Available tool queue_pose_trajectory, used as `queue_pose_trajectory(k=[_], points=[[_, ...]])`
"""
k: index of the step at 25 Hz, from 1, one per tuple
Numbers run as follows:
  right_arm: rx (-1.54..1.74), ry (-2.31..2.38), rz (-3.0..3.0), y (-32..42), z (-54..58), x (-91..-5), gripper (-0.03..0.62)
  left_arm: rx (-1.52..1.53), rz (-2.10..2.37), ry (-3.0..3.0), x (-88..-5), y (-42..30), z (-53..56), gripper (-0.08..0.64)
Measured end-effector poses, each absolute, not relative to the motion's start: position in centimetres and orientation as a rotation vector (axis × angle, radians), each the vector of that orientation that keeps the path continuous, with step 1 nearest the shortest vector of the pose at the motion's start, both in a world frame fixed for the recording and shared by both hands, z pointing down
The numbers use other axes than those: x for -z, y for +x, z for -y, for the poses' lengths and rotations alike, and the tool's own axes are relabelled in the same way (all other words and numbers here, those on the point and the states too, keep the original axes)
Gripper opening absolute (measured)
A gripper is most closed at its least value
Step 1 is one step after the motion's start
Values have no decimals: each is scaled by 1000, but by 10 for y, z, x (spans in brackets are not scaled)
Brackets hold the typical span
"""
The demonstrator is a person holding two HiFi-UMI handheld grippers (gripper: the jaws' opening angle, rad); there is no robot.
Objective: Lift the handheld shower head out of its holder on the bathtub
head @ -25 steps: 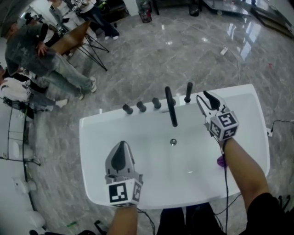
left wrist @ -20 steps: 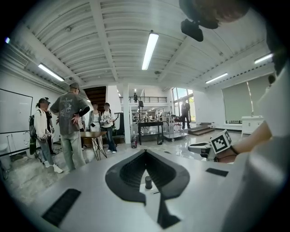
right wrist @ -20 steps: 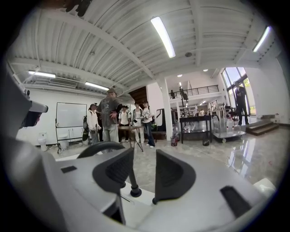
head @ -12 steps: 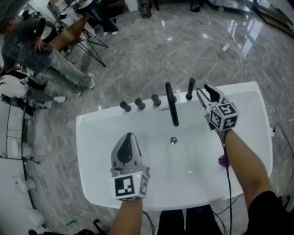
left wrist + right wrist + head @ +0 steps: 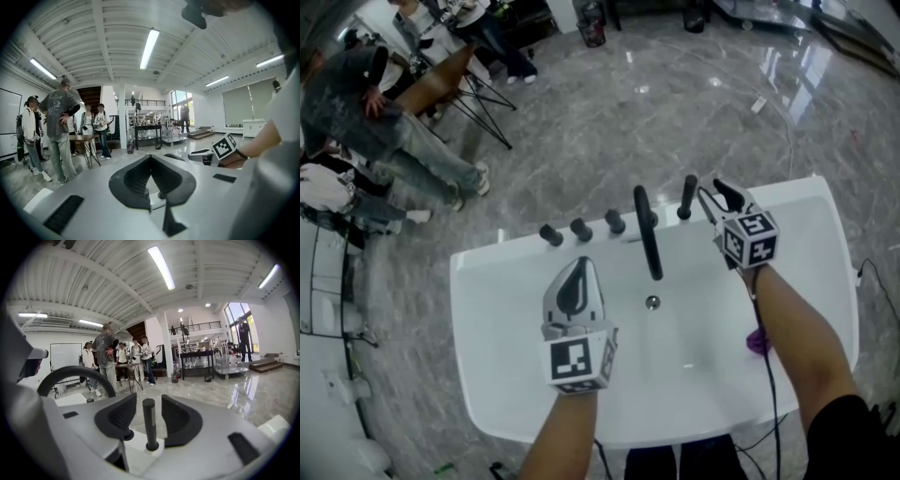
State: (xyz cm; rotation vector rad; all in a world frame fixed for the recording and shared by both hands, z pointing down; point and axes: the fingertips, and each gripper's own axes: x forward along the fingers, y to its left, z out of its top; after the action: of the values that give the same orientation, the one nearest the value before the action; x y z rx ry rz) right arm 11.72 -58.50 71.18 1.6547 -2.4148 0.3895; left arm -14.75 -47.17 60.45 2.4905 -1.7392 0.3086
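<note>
The black handheld shower head (image 5: 685, 198) stands upright in its holder on the far rim of the white bathtub (image 5: 497, 309). My right gripper (image 5: 713, 192) is just right of it. In the right gripper view the shower head (image 5: 149, 425) stands between the jaws of that gripper (image 5: 149, 398) without touching either pad. Those jaws are open and have just been opening. My left gripper (image 5: 579, 264) hovers over the tub basin with its tips meeting, shut on nothing. The left gripper view shows its jaws (image 5: 150, 157) closed to a point.
A curved black spout (image 5: 648, 232) and three black knobs (image 5: 580, 228) line the far rim left of the shower head. The drain (image 5: 652, 302) sits mid-basin. People and a folding table (image 5: 441, 80) stand on the marble floor at upper left.
Both grippers have moved toward the far rim. The left has come forward and rightward over the basin. The right has closed in beside the shower head, its jaws a little wider.
</note>
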Motion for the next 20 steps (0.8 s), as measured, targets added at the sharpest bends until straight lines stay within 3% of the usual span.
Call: queue_pose_trajectory(k=[10, 20], points=[[-436, 1596, 2371, 106, 610, -772, 224, -257, 1712, 2403, -636, -154, 478, 9], [-412, 1577, 2345, 84, 629, -803, 227, -295, 1773, 2368, -643, -203, 465, 9]])
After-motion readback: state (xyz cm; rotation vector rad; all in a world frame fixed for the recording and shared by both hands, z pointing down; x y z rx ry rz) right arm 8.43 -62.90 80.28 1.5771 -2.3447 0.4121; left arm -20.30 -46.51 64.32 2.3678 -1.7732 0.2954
